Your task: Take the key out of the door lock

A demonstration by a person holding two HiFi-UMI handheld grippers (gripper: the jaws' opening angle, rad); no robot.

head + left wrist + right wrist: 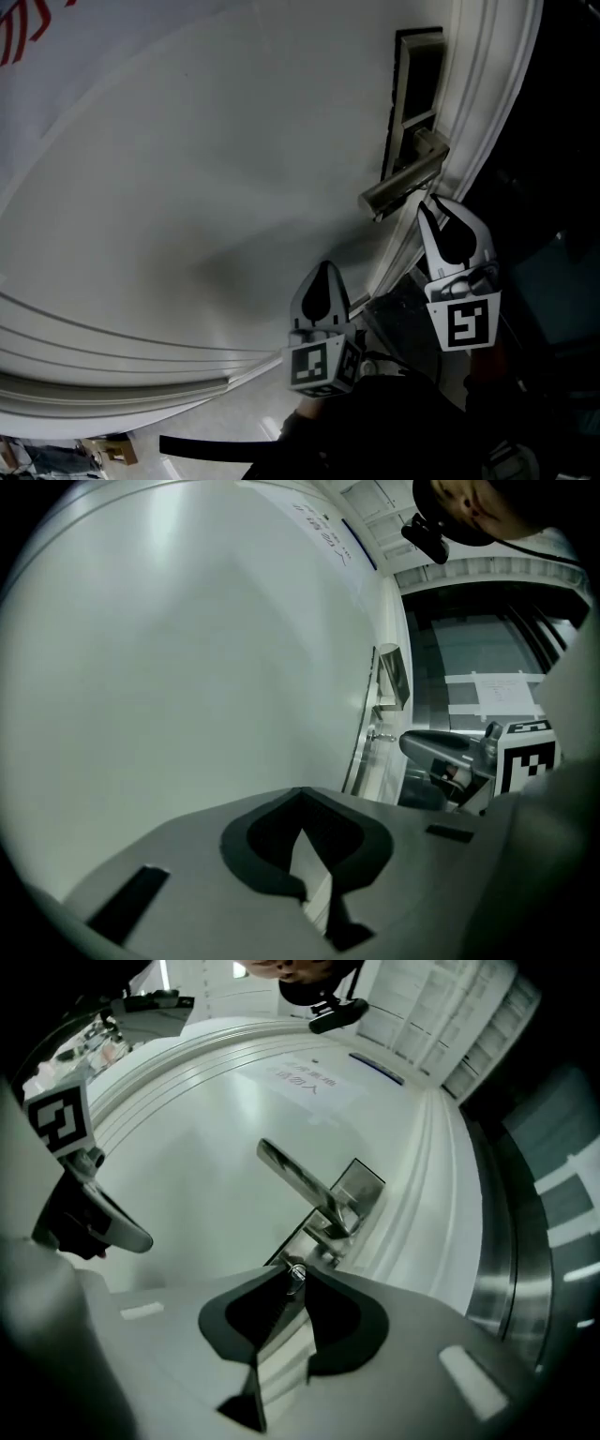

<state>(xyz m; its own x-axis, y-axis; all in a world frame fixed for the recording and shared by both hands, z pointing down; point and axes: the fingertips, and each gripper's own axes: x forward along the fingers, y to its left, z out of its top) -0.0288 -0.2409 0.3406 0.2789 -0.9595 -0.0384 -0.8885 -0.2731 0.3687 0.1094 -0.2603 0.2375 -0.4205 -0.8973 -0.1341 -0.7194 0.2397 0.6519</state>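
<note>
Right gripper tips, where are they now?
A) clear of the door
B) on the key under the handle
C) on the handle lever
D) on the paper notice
B: the right gripper view shows the right gripper with its jaw tips closed on the small metal key, just below the handle.

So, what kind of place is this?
Probably an office or a similar public building, seen at a doorway. There is a white door with a metal lever handle, a key just below the handle, and a printed notice stuck on the door.
</note>
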